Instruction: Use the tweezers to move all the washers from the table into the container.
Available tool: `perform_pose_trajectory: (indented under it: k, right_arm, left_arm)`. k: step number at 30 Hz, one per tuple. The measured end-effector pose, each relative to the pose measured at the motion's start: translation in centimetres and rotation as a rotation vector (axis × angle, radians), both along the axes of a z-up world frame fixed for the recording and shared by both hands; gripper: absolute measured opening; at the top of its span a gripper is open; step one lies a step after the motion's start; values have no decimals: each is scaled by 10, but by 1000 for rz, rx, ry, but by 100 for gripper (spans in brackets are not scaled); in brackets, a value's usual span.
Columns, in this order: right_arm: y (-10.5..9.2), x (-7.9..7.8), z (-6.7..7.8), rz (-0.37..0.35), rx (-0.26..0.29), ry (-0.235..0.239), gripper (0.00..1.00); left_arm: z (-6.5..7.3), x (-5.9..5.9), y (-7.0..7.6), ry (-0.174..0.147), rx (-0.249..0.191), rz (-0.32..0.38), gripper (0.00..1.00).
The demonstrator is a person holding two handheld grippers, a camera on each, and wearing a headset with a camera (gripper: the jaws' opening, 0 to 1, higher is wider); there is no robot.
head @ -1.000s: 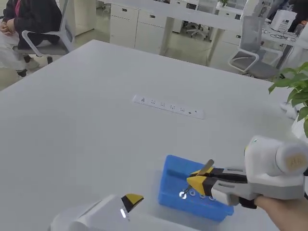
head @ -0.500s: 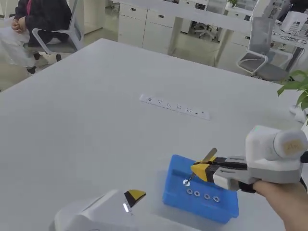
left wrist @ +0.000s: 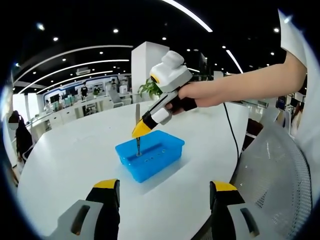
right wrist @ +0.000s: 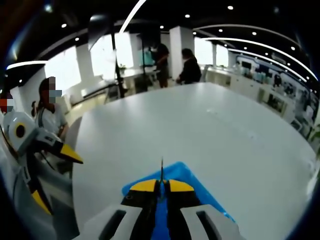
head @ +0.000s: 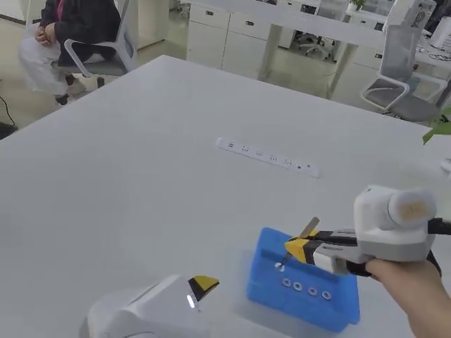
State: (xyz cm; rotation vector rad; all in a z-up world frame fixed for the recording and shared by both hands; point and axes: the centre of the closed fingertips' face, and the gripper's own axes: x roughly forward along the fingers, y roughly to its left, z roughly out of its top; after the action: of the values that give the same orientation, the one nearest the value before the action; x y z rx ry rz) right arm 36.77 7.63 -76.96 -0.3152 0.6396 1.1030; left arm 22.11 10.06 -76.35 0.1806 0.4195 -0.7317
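Head view puts your right gripper [head: 299, 248], jaws pinching the tweezers [head: 285, 261], tip-down inside the blue container [head: 272, 241] near the table's [head: 141, 176] near edge: ease the squeeze slowly so the washer [head: 280, 267] lands beside the other washers [head: 305, 288], while your left gripper [left wrist: 165, 186] idles with jaws spread.

The right gripper [right wrist: 161, 186] has its yellow-tipped jaws pressed together on the tweezers [right wrist: 161, 171]. Their thin point juts forward over the blue container [right wrist: 202, 195] on the white table [right wrist: 200, 125]. At the left edge, the left gripper [right wrist: 57, 180] has its jaws spread. Two people [right wrist: 190, 67] stand beyond the table's far end.
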Motion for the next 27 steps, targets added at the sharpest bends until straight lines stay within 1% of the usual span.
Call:
perform_pose_trajectory:
  k: [4, 13, 22, 27]
  right_arm:
    - [1, 2, -9, 7, -21, 13, 3]
    - [2, 9, -24, 9, -41, 38, 3]
    - [4, 9, -33, 12, -53, 53, 3]
    - [2, 13, -39, 11, -59, 58, 3]
  left_arm:
    - [0, 0, 0, 3, 1, 2, 74]
    - [-1, 1, 0, 11, 1, 5, 74]
    - [-2, 2, 2, 18, -5, 12, 74]
    - [-2, 3, 3, 22, -7, 16, 74]
